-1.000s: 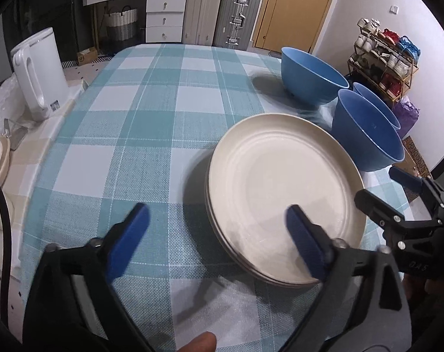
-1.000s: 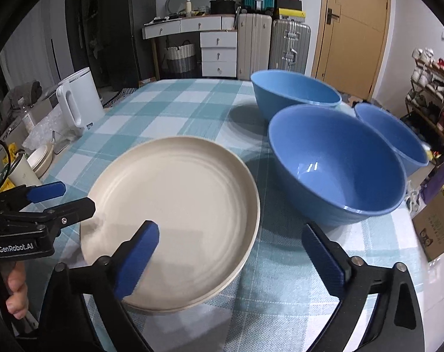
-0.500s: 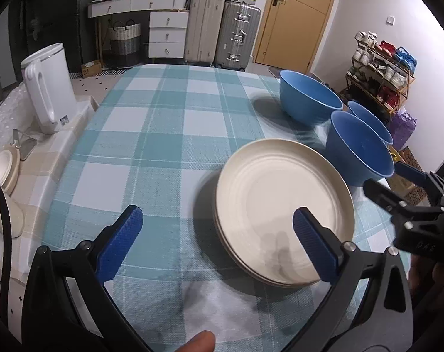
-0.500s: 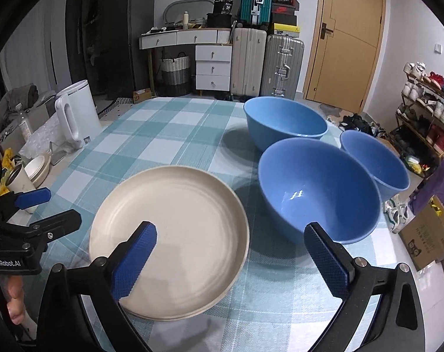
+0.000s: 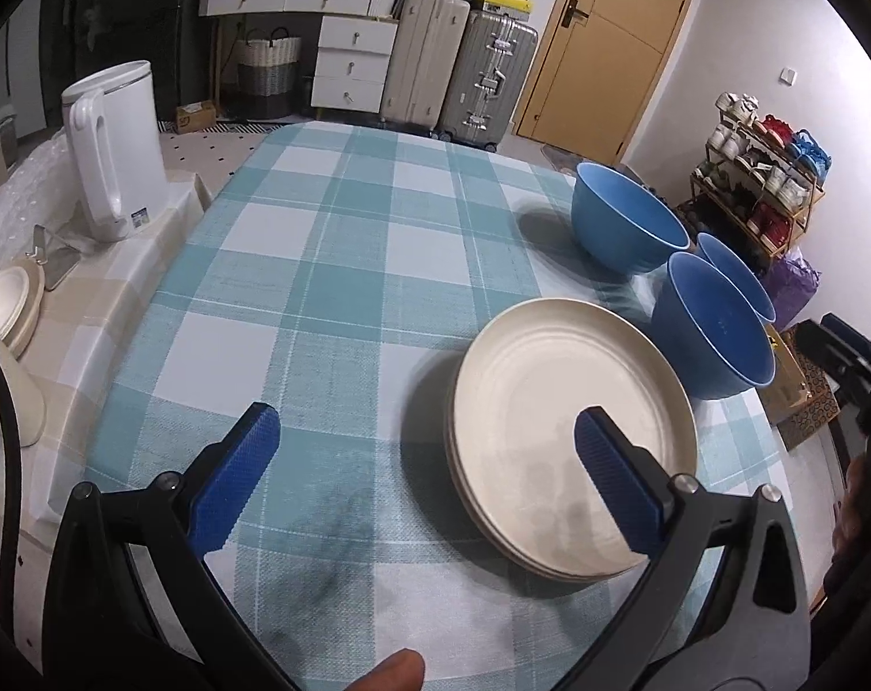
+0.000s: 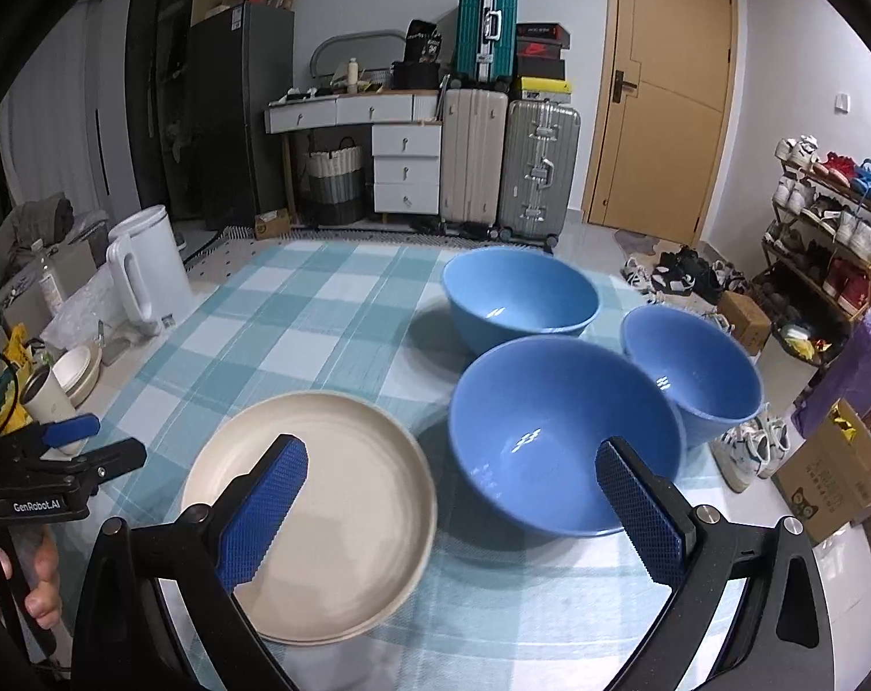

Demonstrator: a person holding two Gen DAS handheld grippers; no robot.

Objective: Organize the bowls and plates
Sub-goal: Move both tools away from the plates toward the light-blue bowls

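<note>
A stack of cream plates (image 5: 556,414) (image 6: 331,495) lies on the checked tablecloth near the front edge. Three blue bowls stand to its right: a near large bowl (image 6: 556,432) (image 5: 717,334), a far large bowl (image 6: 521,293) (image 5: 625,230) and a smaller bowl (image 6: 694,368) (image 5: 734,276). My left gripper (image 5: 429,466) is open and empty, raised above the table left of the plates. My right gripper (image 6: 452,495) is open and empty, raised above the gap between plates and near bowl.
A white kettle (image 5: 113,150) stands on a side counter at the left, with small cream dishes (image 5: 6,305) and a cup (image 6: 44,403) near it. Suitcases (image 6: 504,161), drawers and a door are beyond the table. A shoe rack (image 6: 826,230) and boxes are at the right.
Both grippers have pulled back and risen away from the plates and bowls, which look smaller now. Both stay open. The plates and bowls have not moved.
</note>
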